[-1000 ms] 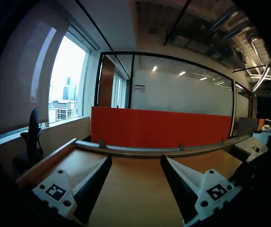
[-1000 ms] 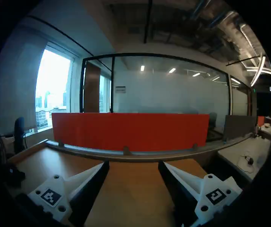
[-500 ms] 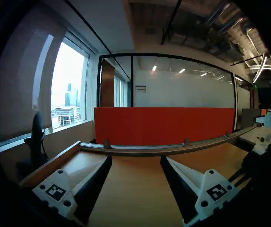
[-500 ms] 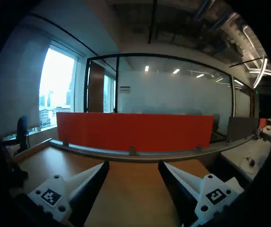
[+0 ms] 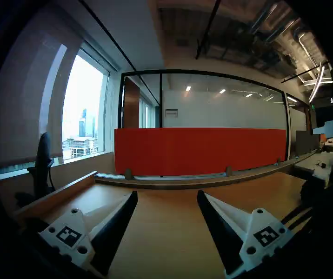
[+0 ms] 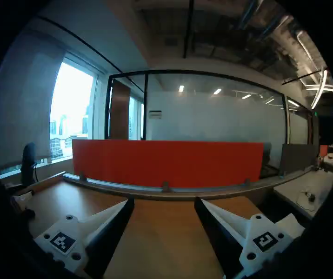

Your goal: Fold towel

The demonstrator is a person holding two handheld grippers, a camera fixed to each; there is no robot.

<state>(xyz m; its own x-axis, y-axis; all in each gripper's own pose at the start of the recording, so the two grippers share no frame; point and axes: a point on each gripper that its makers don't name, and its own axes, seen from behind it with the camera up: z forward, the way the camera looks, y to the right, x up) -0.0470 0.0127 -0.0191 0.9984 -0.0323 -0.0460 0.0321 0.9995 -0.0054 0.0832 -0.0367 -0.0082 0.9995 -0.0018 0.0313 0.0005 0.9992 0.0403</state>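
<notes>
1. The main risk, as a judgement: both cameras look level across the desk (image 5: pixel 166 237) at the red partition (image 5: pixel 199 151). The towel's place cannot be told from these views. It presumably lies on the near side of the desk from the partition, below the line of sight.
2. A drop from this aim would be half blind. The left tongs (image 5: pixel 166 192) or the right tongs (image 6: pixel 163 200) could miss the hem, or pinch one layer where two are wanted.
3. If the two tongs take hold at unequal points along an edge, the fold would likely come out skewed. The cause would be a poor view of the corners before closing.
4. A steep dive could also drive the fingertips into the wood in front of the partition and bunch the cloth.
5. Pose: both tongs are held roughly level and low over the desk, pointing straight at the partition.
6. The left tongs faces the partition's window-side end, and the right tongs faces it more squarely.
7. Each pair of tongs is released, the fingers spread wide with bare wood between them, grasping nothing.
</notes>
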